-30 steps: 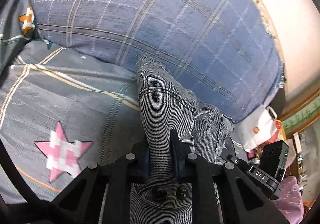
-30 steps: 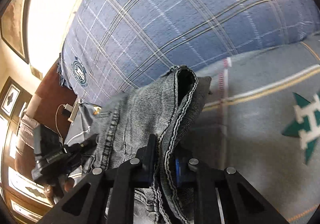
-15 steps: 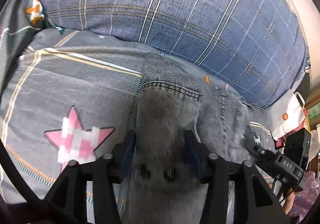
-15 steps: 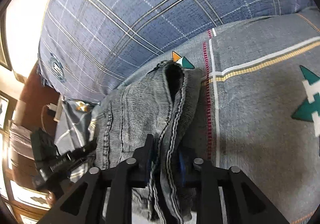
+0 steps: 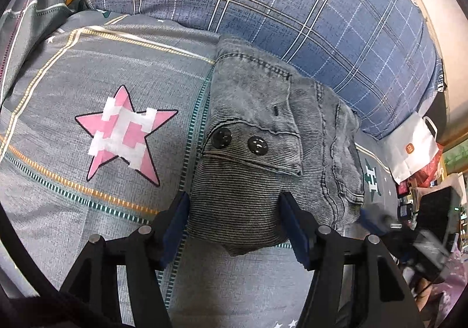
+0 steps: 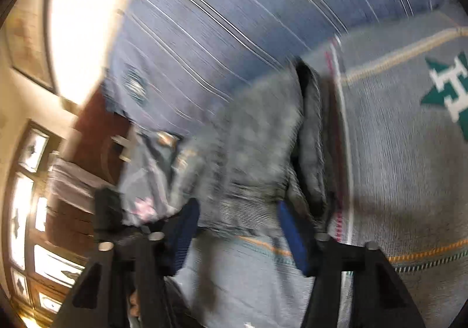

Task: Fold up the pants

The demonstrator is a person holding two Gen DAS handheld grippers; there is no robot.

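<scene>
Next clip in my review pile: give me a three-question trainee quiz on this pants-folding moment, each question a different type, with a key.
1. True or false: the left gripper is clamped on the jeans.
2. Multiple choice: what lies directly beyond the folded jeans? A) a wooden chair B) a blue plaid pillow C) a laundry basket
3. Fill in: the pink shape printed on the grey bedsheet is a ____.

Key
1. False: its jaws have just been opening and stand apart on either side of the fold.
2. B
3. Star
</scene>
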